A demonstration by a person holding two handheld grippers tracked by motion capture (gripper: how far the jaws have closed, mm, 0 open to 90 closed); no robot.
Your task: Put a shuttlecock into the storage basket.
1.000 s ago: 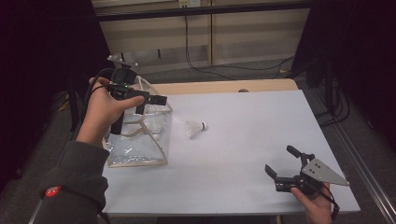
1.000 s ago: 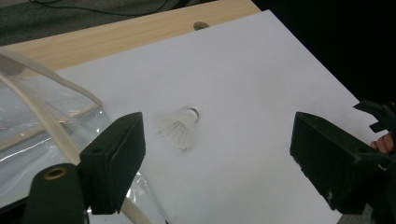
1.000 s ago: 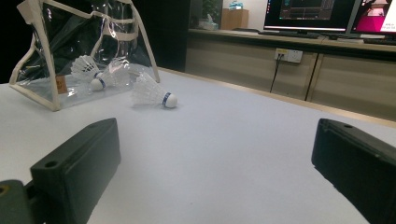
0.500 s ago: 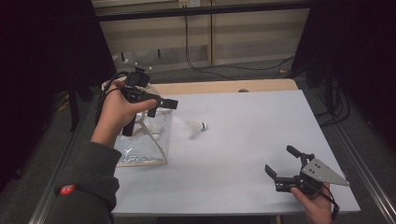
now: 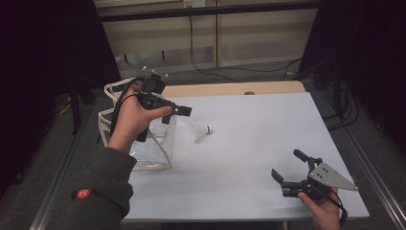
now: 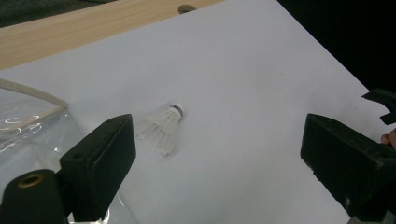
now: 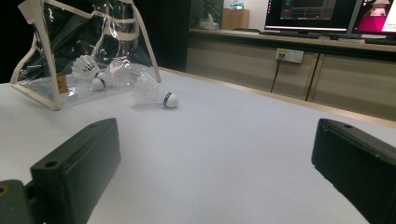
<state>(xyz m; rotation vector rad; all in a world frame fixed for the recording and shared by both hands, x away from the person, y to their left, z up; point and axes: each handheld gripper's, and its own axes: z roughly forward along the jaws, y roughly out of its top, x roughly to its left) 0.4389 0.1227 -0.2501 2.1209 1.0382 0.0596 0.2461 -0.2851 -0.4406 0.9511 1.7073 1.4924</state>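
- Shuttlecock (image 5: 201,131): white, lying on its side on the white table (image 5: 249,158), just beside the clear bag (image 5: 143,143), not touched by either gripper.
- Clear bag: cream-edged, at the table's left side; another shuttlecock (image 7: 91,74) inside.
- Left gripper (image 5: 174,114): held above the bag, jaws spread, empty.
- Right gripper (image 5: 292,168): low at the table's near right, jaws spread, empty, well apart from the shuttlecock.

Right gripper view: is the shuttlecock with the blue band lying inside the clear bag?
No: the shuttlecock lies on the white table just outside the clear bag, beside its open edge.
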